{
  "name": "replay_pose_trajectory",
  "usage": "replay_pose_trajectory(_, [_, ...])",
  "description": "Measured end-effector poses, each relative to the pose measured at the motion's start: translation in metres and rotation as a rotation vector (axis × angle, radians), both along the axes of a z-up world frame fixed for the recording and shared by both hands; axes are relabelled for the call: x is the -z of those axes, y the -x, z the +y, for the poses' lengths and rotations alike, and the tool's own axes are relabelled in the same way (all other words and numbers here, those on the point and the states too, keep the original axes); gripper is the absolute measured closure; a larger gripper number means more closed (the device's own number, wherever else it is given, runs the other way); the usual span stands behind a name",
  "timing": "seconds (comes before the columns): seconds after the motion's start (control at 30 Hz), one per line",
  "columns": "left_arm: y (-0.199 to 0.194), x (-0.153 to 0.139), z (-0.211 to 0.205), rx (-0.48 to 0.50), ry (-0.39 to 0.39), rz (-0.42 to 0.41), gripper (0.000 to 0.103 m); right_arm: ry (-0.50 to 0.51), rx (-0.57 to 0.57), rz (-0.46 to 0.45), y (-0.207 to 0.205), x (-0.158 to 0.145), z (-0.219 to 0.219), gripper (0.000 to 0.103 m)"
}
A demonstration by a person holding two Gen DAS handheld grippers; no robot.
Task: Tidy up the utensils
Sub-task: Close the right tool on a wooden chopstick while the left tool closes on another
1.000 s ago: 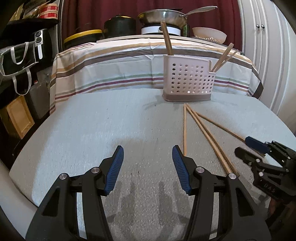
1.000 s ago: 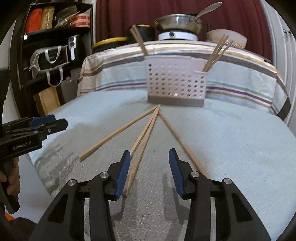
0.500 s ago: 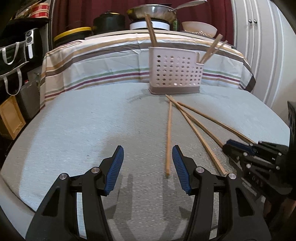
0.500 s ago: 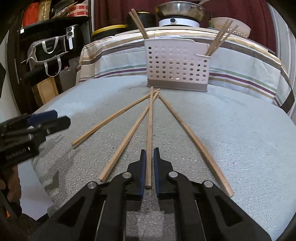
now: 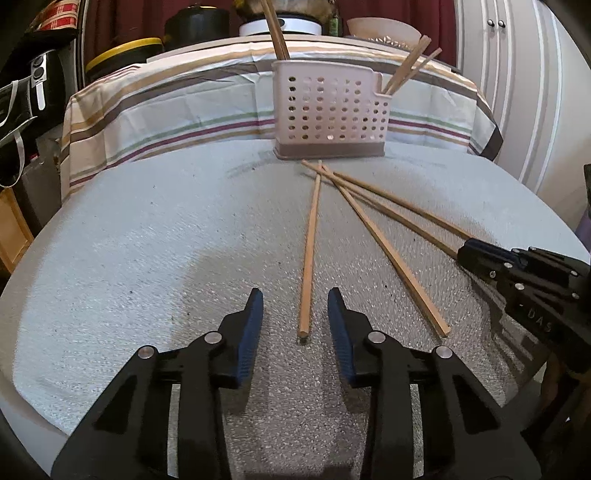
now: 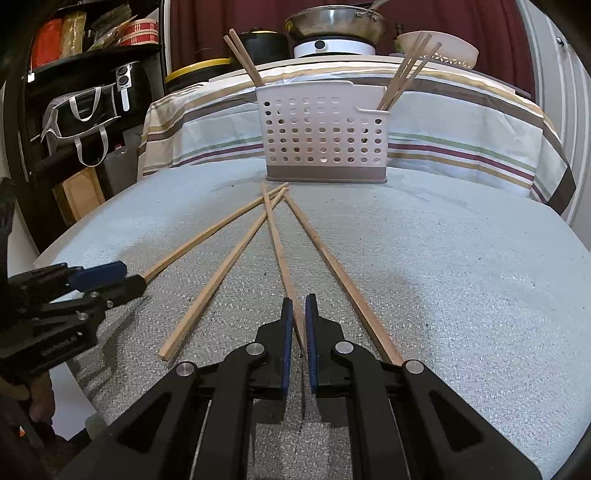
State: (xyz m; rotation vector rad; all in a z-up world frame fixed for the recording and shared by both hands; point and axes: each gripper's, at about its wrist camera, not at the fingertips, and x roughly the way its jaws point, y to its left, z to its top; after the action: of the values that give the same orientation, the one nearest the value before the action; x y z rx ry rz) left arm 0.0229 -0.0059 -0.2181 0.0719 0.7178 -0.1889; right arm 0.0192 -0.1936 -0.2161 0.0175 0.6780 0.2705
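Several wooden chopsticks lie fanned out on the grey padded table (image 5: 129, 240), tips meeting near a pink perforated utensil caddy (image 5: 330, 110) that holds more chopsticks. My left gripper (image 5: 295, 317) is open, its jaws on either side of the near end of the leftmost chopstick (image 5: 310, 247). My right gripper (image 6: 299, 321) is shut on the near end of another chopstick (image 6: 277, 243), which still rests on the table. In the left wrist view the right gripper (image 5: 476, 254) shows at the right. The caddy (image 6: 325, 136) stands straight ahead in the right wrist view.
Behind the caddy is a striped tablecloth (image 5: 166, 110) over a table with a pan (image 6: 332, 22), pots and a bowl (image 6: 439, 48). Dark shelves with bags (image 6: 81, 110) stand at the left. White cabinet doors (image 5: 517, 74) are at the right.
My left gripper moved right and forward so the leftmost chopstick's end now lies between its narrowed jaws. My right gripper closed on a chopstick half a second ago and has kept hold.
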Motion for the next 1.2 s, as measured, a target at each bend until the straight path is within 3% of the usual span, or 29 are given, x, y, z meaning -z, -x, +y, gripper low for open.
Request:
replay_pose_trajectory(0.23, [-0.003,0.002,-0.005,0.019,-0.007,-0.001,0.092,-0.025,-0.008,0.014,0.001,0.003,-0.004,0.094])
replay_pose_trajectory(0.33, [-0.003,0.002,-0.007,0.026,-0.009,-0.007,0.097,-0.033,-0.011,0.015,0.003,0.004,-0.004,0.094])
replay_pose_trajectory(0.5, [-0.002,0.003,-0.006,0.021,-0.005,-0.011,0.097,-0.048,-0.018,0.019,0.005,0.004,-0.008,0.084])
replay_pose_trajectory(0.6, [-0.002,0.003,-0.005,0.020,-0.003,-0.013,0.097,-0.038,-0.025,0.014,0.007,0.004,-0.006,0.084])
replay_pose_trajectory(0.67, [-0.001,0.002,-0.005,0.020,-0.004,-0.018,0.097,-0.039,-0.028,0.016,0.008,0.004,-0.007,0.085])
replay_pose_trajectory(0.77, [0.001,0.001,-0.005,0.018,-0.004,-0.027,0.097,-0.052,-0.024,0.023,0.008,0.004,-0.009,0.094])
replay_pose_trajectory(1.2, [0.014,-0.024,0.002,0.005,0.010,-0.105,0.097,-0.044,-0.006,-0.063,0.019,-0.024,-0.016,0.097])
